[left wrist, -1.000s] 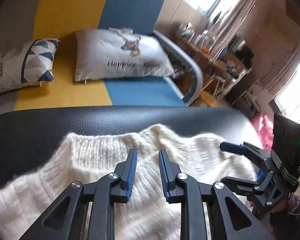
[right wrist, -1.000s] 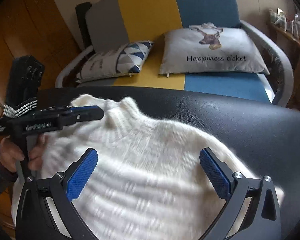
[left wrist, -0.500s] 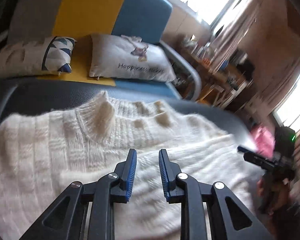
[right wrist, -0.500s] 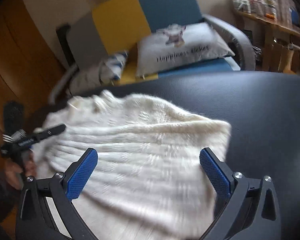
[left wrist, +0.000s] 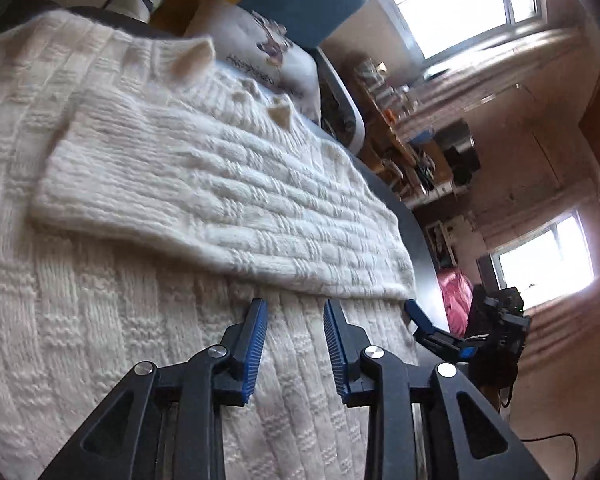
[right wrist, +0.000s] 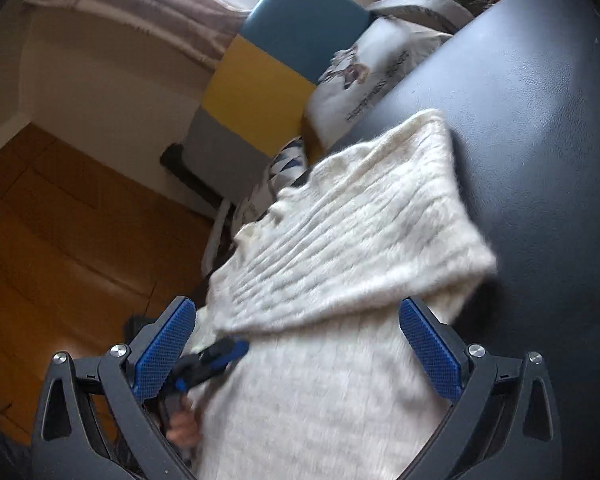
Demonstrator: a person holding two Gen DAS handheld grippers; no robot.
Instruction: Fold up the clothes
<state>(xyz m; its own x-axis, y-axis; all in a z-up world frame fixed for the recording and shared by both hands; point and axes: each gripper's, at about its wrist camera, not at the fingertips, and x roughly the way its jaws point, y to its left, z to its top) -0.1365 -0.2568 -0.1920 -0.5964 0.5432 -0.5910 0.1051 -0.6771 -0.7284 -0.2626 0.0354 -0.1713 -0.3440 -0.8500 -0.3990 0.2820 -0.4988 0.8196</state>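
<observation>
**Sleeve laid over, both grippers free above the sweater**

Left wrist view: your left gripper (left wrist: 295,344) hovers over the lower body of the white knit sweater (left wrist: 100,320), which lies spread flat across the black padded table (left wrist: 414,216). Its fingers have just been opening and stand a moderate way apart with nothing between them; the knit lies below them, not pinched. A folded-over panel, probably a sleeve or side (left wrist: 220,184), lies across the chest, its edge running just ahead of your fingertips. That placement reads as a first fold laid inward to narrow the garment. The collar (left wrist: 192,60) points toward the table's far edge, where the sofa and its printed cushion (left wrist: 276,64) sit. Your right gripper (left wrist: 432,330) shows at the sweater's right border, near the table's right edge, a jaw angled toward the cloth.

Right wrist view: your right gripper (right wrist: 296,344) has its fingers spread wide, empty, framing the sweater (right wrist: 320,392). The folded panel (right wrist: 360,232) lies on top, its outer corner reaching over bare table (right wrist: 540,160). The left gripper (right wrist: 208,360) appears low at the garment's opposite edge, with a hand (right wrist: 182,432) behind it. With both grippers free at opposite sides, you seem placed to take the next fold; the thick knit will likely need a deep bite to hold.
</observation>
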